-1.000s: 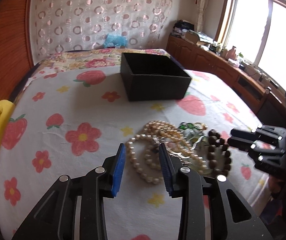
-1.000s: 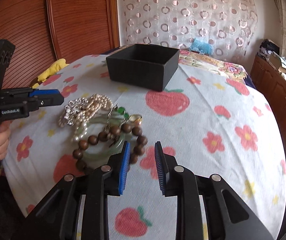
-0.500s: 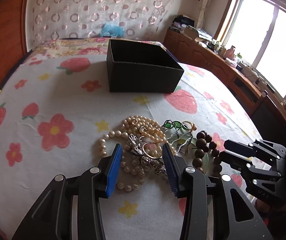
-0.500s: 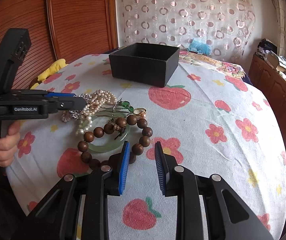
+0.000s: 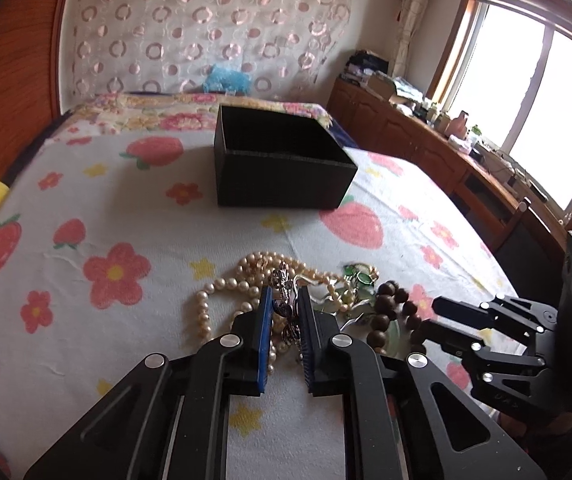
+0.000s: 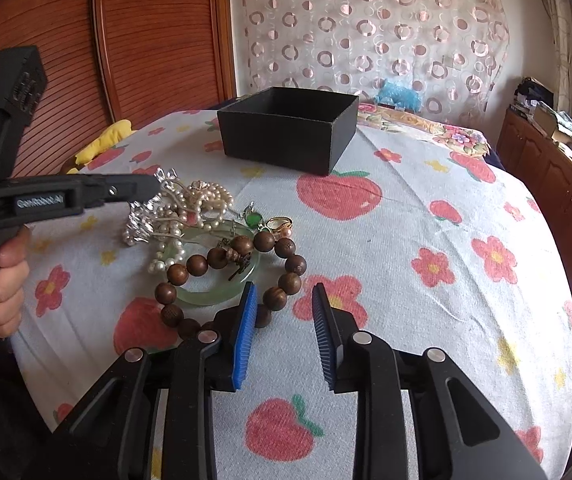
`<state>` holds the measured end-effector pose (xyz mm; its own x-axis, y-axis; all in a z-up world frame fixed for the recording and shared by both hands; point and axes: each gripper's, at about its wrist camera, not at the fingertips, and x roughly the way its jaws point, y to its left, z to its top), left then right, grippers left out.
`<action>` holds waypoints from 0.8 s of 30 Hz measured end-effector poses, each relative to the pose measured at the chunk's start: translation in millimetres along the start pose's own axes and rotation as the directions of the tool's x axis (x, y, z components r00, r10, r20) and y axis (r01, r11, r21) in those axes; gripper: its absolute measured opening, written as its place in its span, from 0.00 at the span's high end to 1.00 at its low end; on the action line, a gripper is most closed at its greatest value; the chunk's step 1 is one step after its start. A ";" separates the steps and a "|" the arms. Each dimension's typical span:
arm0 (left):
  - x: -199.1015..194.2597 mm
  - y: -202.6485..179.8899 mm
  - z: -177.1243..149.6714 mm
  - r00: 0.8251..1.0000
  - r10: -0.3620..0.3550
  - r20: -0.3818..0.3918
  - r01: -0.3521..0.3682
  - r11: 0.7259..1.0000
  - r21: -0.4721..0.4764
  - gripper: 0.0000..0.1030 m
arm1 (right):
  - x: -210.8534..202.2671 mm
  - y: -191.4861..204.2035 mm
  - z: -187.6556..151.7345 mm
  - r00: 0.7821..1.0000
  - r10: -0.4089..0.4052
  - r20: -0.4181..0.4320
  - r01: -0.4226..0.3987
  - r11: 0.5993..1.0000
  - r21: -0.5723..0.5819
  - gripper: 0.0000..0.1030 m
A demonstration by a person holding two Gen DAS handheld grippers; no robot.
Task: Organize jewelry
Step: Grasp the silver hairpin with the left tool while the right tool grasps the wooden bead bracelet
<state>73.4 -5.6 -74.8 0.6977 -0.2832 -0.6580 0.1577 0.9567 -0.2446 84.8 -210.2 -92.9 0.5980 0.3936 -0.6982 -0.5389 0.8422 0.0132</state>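
Jewelry pile pinched near the bed's front edge

Jewelry lies heaped on the flowered bedspread near its front edge, well short of the black box. The left gripper is clenched on a silver piece atop the pearl necklace; its exact form is hard to make out between the pads. The right gripper stands released, its left finger hiding part of the wooden bead bracelet, which overlaps a green bangle.
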 end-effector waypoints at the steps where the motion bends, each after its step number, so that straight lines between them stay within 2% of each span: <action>1: -5.0 -1.3 0.9 1.000 0.001 0.017 -0.001 1.000 0.006 0.90 | -0.2 -0.6 -0.3 1.000 0.000 0.000 0.000 1.000 0.000 0.70; 15: -53.1 3.5 14.4 0.986 0.055 0.160 -0.060 0.998 0.025 0.92 | 1.6 -2.4 2.6 1.000 -0.010 -0.003 0.010 1.000 -0.004 0.70; 19: -58.3 5.3 14.6 0.980 0.077 0.182 -0.085 0.996 0.035 0.92 | 5.0 -7.8 11.4 1.000 0.016 -0.012 -0.016 1.000 0.019 0.70; 22: -59.9 6.4 12.2 0.977 0.089 0.192 -0.098 0.995 0.037 0.92 | 10.4 -7.6 18.4 1.000 -0.009 -0.019 0.009 1.000 -0.001 0.70; 24: -60.0 7.8 10.7 0.977 0.091 0.192 -0.100 0.994 0.035 0.92 | 15.4 -8.8 22.6 0.999 0.007 -0.032 -0.007 1.000 0.006 0.70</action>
<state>40.2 19.5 -29.5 0.8300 -0.1769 -0.5289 0.1118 0.9819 -0.1529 112.1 -203.2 -87.5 0.5748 0.3873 -0.7208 -0.5396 0.8416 0.0220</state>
